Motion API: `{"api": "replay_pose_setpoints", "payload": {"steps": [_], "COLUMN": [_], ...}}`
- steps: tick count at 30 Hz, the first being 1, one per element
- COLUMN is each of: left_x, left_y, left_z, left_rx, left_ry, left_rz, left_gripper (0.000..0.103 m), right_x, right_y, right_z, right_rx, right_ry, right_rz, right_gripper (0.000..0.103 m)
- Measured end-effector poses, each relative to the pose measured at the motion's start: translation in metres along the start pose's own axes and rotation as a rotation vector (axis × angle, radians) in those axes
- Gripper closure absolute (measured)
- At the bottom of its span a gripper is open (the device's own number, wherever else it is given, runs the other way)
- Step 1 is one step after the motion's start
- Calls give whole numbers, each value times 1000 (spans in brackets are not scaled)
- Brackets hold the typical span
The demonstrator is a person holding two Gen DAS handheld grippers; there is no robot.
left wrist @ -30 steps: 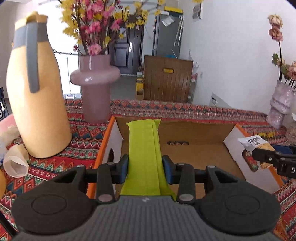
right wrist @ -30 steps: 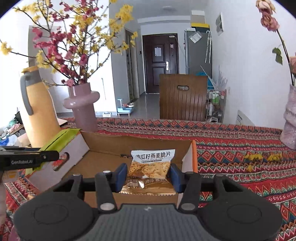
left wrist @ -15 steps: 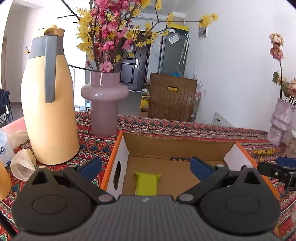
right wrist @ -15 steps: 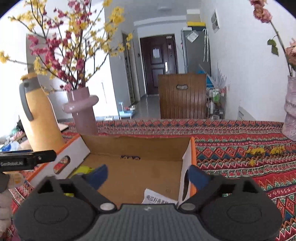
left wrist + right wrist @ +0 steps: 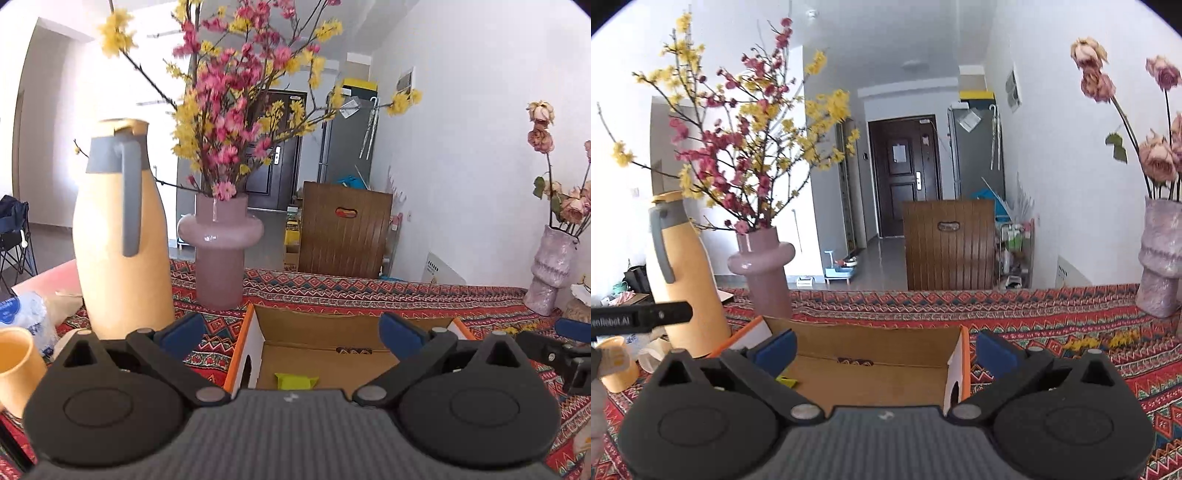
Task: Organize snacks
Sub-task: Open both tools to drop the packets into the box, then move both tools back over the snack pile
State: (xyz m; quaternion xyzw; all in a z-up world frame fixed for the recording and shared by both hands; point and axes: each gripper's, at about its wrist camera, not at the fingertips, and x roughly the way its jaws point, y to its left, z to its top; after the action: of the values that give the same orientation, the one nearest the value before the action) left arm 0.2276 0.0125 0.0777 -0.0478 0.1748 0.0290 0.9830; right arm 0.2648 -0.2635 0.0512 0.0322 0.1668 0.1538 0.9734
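Observation:
An open cardboard box (image 5: 325,325) with orange-edged white end walls sits on the patterned tablecloth; it also shows in the right wrist view (image 5: 871,343). A yellow-green snack packet (image 5: 296,380) lies on the box floor, and a corner of it shows in the right wrist view (image 5: 786,381). My left gripper (image 5: 291,334) is open and empty, above the box's near side. My right gripper (image 5: 884,350) is open and empty over the box's right end. The second snack packet is hidden behind the gripper body.
A tall yellow thermos jug (image 5: 118,236) and a pink vase of flowers (image 5: 220,254) stand left of the box. A yellow cup (image 5: 14,369) and crumpled wrappers lie at far left. A textured vase (image 5: 1161,258) with dried roses stands at right.
Both grippers opened and let go of their snack packets into the box, then pulled back and up. The packets now lie on the box floor.

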Motion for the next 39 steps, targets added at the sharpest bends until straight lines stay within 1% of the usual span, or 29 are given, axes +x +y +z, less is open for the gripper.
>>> {"api": "replay_pose_setpoints", "payload": {"steps": [4, 10, 13, 16, 19, 22, 24, 26, 28, 29, 36, 39], "left_x": [-26, -67, -88, -106, -123, -138, -146, -153, -159, -163, -184, -190], "left_y": [-3, -3, 1, 3, 7, 11, 14, 17, 19, 19, 24, 26], "left_z": [-4, -21, -34, -51, -70, -89, -102, -114, -122, -126, -146, -151], "left_rx": [24, 44, 37, 39, 31, 36, 43, 39, 44, 48, 49, 48], "left_ry": [-4, -5, 7, 18, 28, 49, 46, 60, 70, 62, 66, 73], "left_rz": [7, -14, -26, -27, -38, -48, -37, -28, -24, -17, -20, -14], "left_gripper": [0, 0, 0, 0, 0, 0, 0, 0, 0, 0, 0, 0], "right_x": [-22, -57, -79, -101, -123, -139, -148, -158, -166, -169, -187, -193], "right_y": [12, 29, 36, 39, 41, 44, 47, 51, 53, 54, 54, 53], "right_z": [-2, -16, -26, -37, -51, -65, -75, -87, -98, -103, -139, -147], "right_rx": [-27, -53, -45, -9, 22, 42, 46, 47, 68, 82, 119, 123], "right_ry": [-12, 1, 5, 1, -8, 17, 28, 33, 43, 51, 109, 121], "right_rz": [6, 2, 5, 13, 0, -1, -2, -3, 6, 13, 15, 6], "right_gripper": [0, 0, 0, 0, 0, 0, 0, 0, 0, 0, 0, 0]}}
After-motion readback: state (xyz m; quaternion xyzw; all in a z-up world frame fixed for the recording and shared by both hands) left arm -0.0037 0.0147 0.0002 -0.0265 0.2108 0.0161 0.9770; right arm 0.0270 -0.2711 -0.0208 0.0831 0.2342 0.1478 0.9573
